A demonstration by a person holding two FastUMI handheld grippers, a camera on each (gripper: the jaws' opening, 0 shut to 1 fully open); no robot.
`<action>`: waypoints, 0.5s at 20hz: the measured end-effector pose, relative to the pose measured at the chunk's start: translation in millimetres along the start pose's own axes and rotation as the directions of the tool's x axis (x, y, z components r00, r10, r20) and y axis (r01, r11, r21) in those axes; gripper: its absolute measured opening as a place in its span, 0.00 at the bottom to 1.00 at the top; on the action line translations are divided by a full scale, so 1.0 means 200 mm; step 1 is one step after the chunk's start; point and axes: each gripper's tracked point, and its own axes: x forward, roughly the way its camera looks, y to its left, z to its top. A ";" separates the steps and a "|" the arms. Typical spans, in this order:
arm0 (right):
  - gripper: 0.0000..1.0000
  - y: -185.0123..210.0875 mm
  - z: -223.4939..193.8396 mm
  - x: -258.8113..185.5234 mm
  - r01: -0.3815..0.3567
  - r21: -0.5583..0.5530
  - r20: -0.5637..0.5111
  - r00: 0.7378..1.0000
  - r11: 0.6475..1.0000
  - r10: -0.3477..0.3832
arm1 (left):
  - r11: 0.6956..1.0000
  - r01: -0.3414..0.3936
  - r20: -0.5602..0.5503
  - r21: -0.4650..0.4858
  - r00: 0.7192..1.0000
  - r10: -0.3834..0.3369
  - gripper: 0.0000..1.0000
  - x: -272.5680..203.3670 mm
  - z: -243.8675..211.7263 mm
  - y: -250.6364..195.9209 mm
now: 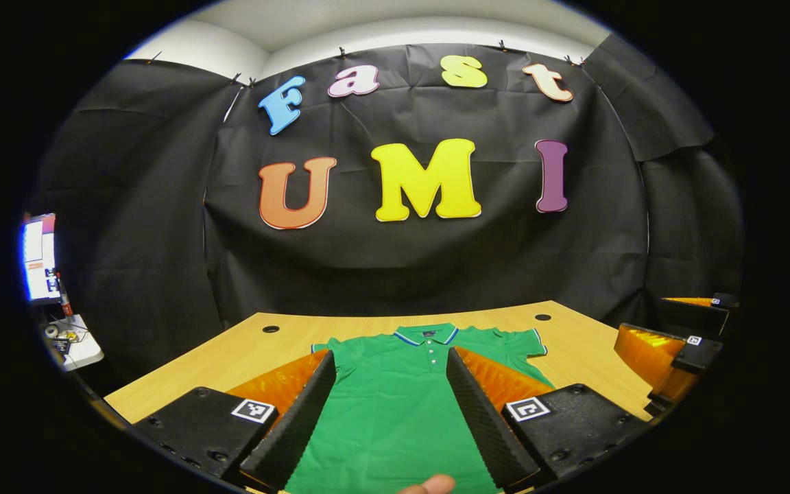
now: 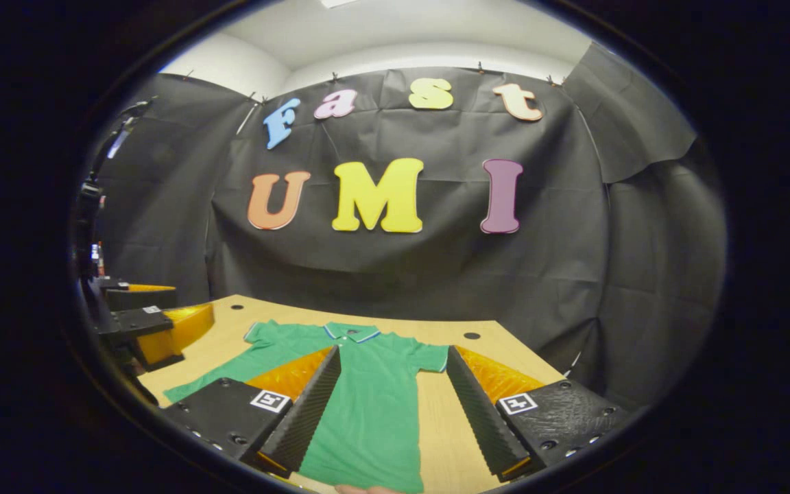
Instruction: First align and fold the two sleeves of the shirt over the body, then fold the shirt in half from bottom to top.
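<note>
Left claw (image 1: 391, 405) gapes over our flat green shirt (image 1: 395, 405) on the worktop (image 1: 230, 357); right claw (image 2: 391, 405) (likewise apart) hovers above its 3 o'clock hem, sleeves unfolded.

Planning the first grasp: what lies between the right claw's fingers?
In the right gripper view, the open right claw frames the shirt body and right sleeve, plus bare table.

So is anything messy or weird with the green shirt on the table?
Nothing stands out. The green polo shirt lies flat on the light wooden table, collar at the far end, both short sleeves spread out and unfolded.
</note>
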 end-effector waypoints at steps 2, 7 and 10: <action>0.96 -0.11 0.01 0.17 0.048 0.019 -0.004 0.999 0.999 -0.048 | 1.000 0.016 0.004 -0.003 1.000 -0.016 1.00 0.00 0.01 -0.01; 0.94 -0.33 -0.16 0.76 0.093 0.045 -0.139 0.987 0.995 -0.086 | 1.000 0.017 -0.001 -0.014 1.000 -0.017 1.00 0.02 -0.01 0.03; 0.94 -0.45 -0.35 1.11 0.141 0.002 -0.228 0.964 0.990 -0.137 | 1.000 0.004 -0.020 -0.022 1.000 -0.004 1.00 0.05 -0.04 0.07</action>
